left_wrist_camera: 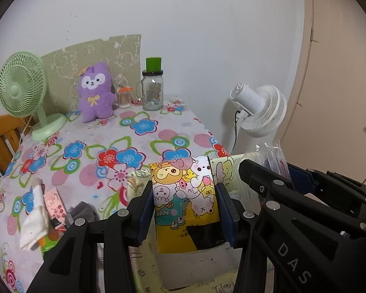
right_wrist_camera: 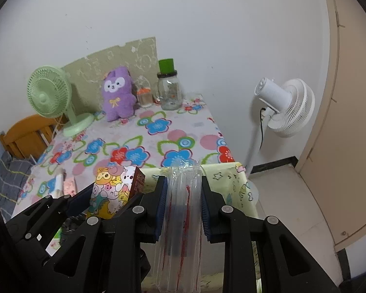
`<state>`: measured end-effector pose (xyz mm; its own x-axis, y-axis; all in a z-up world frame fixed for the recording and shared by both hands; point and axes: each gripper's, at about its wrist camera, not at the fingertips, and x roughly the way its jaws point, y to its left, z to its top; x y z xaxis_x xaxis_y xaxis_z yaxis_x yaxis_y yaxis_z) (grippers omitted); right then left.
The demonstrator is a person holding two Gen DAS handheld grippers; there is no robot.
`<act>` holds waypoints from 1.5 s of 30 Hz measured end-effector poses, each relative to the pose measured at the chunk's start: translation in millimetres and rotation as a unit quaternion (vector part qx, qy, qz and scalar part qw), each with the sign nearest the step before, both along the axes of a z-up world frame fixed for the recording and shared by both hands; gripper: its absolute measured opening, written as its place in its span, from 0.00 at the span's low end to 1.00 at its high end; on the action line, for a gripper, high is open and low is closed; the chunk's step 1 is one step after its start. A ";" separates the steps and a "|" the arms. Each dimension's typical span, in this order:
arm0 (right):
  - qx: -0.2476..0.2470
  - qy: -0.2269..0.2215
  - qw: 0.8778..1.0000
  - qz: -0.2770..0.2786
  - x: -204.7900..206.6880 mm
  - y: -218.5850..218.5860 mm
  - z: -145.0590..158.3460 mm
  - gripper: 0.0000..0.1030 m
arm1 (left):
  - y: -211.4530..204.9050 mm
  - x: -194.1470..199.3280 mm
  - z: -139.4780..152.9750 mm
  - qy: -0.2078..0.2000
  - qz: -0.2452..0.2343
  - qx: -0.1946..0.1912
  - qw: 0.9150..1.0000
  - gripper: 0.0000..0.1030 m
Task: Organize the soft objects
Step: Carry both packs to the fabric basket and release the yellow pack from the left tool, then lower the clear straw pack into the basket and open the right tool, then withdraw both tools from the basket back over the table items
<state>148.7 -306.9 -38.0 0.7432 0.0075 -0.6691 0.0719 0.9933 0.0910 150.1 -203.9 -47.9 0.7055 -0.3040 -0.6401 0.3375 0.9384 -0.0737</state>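
My left gripper (left_wrist_camera: 184,207) is shut on a yellow cartoon-print soft pack (left_wrist_camera: 183,180), which stands upright between the blue pads. It hangs over a pale yellow cartoon-print box (left_wrist_camera: 228,168) at the table's near edge. My right gripper (right_wrist_camera: 183,190) is shut on a long clear plastic pack (right_wrist_camera: 183,219) with red threads and a dark item inside. In the right wrist view the cartoon pack (right_wrist_camera: 114,188) shows at lower left, and the box rim (right_wrist_camera: 231,183) lies under both grippers. A purple plush (left_wrist_camera: 95,92) sits upright at the back of the table.
The floral tablecloth (left_wrist_camera: 134,146) carries a green desk fan (left_wrist_camera: 22,85), a glass jar with a green lid (left_wrist_camera: 152,90) and a small jar of swabs (left_wrist_camera: 124,96). White cloth (left_wrist_camera: 35,217), a pink packet (left_wrist_camera: 55,205) and a grey item (left_wrist_camera: 83,212) lie near left. A white standing fan (left_wrist_camera: 261,107) stands beside the table.
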 end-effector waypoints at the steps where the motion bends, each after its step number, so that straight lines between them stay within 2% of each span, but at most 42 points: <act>1: 0.000 0.004 1.000 0.000 3.0 -1.7 -2.8 0.28 | -1.3 1.3 -1.9 0.003 0.000 0.000 1.000 0.48; 8: 0.007 0.032 0.999 0.004 16.3 -10.7 -23.2 0.28 | -10.1 10.4 -17.4 0.029 0.001 0.006 1.000 0.52; 10: 0.014 0.033 0.999 0.005 17.8 -11.7 -26.1 0.29 | -10.6 11.4 -18.7 0.031 0.003 0.007 0.999 0.67; 13: 0.014 0.034 0.999 0.004 18.9 -12.4 -28.3 0.34 | -12.2 9.5 -19.0 0.028 0.002 0.012 1.000 0.75; 16: 0.016 0.035 0.999 -0.005 18.1 -14.3 -28.9 0.57 | -12.2 8.6 -19.3 0.027 0.004 0.020 0.999 0.82; 17: 0.020 0.035 0.999 -0.004 17.2 -14.7 -28.6 0.72 | -11.5 7.6 -19.1 0.028 0.000 0.016 0.999 0.82; 18: 0.029 0.031 0.999 -0.003 15.0 -15.0 -27.8 0.79 | -11.0 6.0 -18.3 0.028 -0.003 0.013 1.000 0.83; 24: 0.007 0.022 1.000 -0.008 5.4 -6.2 -21.4 0.82 | -6.3 -2.3 -11.9 0.019 -0.006 0.013 1.000 0.89; 27: 0.007 0.017 1.000 -0.009 -0.3 -3.2 -16.8 0.84 | -1.6 -8.6 -7.1 0.008 0.001 0.016 1.000 0.95; 38: 0.000 -0.011 1.000 -0.013 -23.0 17.9 2.9 0.91 | 21.1 -29.0 11.9 -0.019 0.006 0.015 1.000 0.96; 45: 0.001 -0.028 1.000 -0.013 -37.3 33.4 14.8 0.95 | 39.8 -43.0 21.9 -0.033 0.016 0.016 0.999 1.00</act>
